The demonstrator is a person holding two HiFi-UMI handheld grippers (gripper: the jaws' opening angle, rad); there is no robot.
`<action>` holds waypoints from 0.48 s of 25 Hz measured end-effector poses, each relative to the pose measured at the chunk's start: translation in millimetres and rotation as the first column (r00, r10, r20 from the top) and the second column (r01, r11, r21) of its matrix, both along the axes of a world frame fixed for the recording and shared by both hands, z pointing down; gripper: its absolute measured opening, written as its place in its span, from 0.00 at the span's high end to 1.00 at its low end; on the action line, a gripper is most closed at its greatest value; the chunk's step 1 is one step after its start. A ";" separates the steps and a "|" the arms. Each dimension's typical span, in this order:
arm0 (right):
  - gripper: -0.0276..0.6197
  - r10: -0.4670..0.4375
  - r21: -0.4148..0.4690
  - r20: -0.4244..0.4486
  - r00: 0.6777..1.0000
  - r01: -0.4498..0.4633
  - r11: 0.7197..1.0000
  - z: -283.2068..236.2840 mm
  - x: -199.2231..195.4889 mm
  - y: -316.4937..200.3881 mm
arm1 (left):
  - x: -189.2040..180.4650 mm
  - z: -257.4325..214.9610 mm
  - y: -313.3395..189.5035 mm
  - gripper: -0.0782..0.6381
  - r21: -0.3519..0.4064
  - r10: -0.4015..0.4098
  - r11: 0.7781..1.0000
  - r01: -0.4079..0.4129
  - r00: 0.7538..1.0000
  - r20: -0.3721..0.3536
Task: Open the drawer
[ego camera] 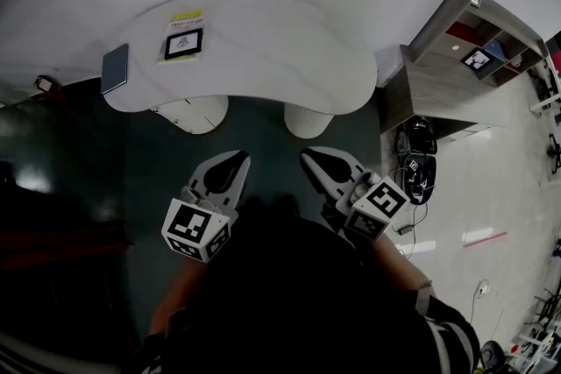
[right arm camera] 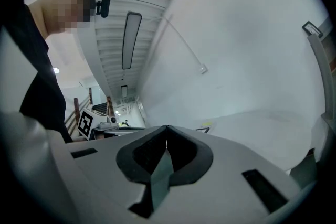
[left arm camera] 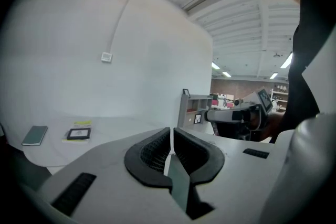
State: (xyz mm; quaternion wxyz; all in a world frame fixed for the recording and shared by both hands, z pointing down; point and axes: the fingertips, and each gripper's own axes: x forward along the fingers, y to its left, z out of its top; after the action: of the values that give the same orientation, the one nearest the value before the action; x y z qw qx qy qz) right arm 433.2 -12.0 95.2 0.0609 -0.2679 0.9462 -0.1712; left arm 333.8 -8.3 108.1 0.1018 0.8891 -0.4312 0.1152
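Dark green floor [ego camera: 263,140] is seen under both grippers, which are held close to the person's body. Left gripper [ego camera: 235,160] is clenched: in the left gripper view its jaws are pressed together at [left arm camera: 171,131], nothing between them. Right gripper [right arm camera: 167,128] is likewise clenched on nothing, its pads meeting in a thin line; in the head view it is found at [ego camera: 311,160], just beside the left one, tips apart.

At 12 o'clock from the grippers, a white curved table [ego camera: 263,48] is set on two ribbed white pedestals [ego camera: 308,120]. A dark flat slab [ego camera: 115,68] is laid at the table's left end, and a framed marker card [ego camera: 183,43] on a yellow sheet near the far edge.

At 2 o'clock, black bags [ego camera: 419,155] are heaped on the floor. Beyond them, against the white wall, a grey wooden shelf unit [ego camera: 434,83] with open cubbies is seen, also in the left gripper view at [left arm camera: 191,110]. The drawer cannot be picked out at this size; the shelf unit is the only cabinet shown, well apart from both grippers and touched by neither.
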 end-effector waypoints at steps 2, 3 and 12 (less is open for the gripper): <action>0.93 -0.009 -0.008 0.000 1.000 0.009 1.000 3.0 -7.6 -9.8 | -9.5 4.1 -8.5 0.85 -0.012 -0.014 1.000 0.014 1.000 0.002; 0.93 -0.013 -0.013 0.002 1.000 0.013 1.000 3.4 -11.4 -13.6 | -15.2 4.8 -11.7 0.85 -0.016 -0.024 1.000 0.024 1.000 0.000; 0.93 -0.041 -0.039 -0.014 0.999 0.041 0.998 3.6 -104.4 -60.5 | -120.4 9.3 -45.5 0.85 -0.025 -0.096 0.995 0.095 0.995 -0.030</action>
State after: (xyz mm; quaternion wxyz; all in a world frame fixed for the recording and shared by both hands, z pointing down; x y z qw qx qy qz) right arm 328.8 -72.5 98.8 0.0453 -0.2508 0.9484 -0.1885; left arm 213.4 -53.8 117.4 0.1241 0.8679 -0.4701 0.1015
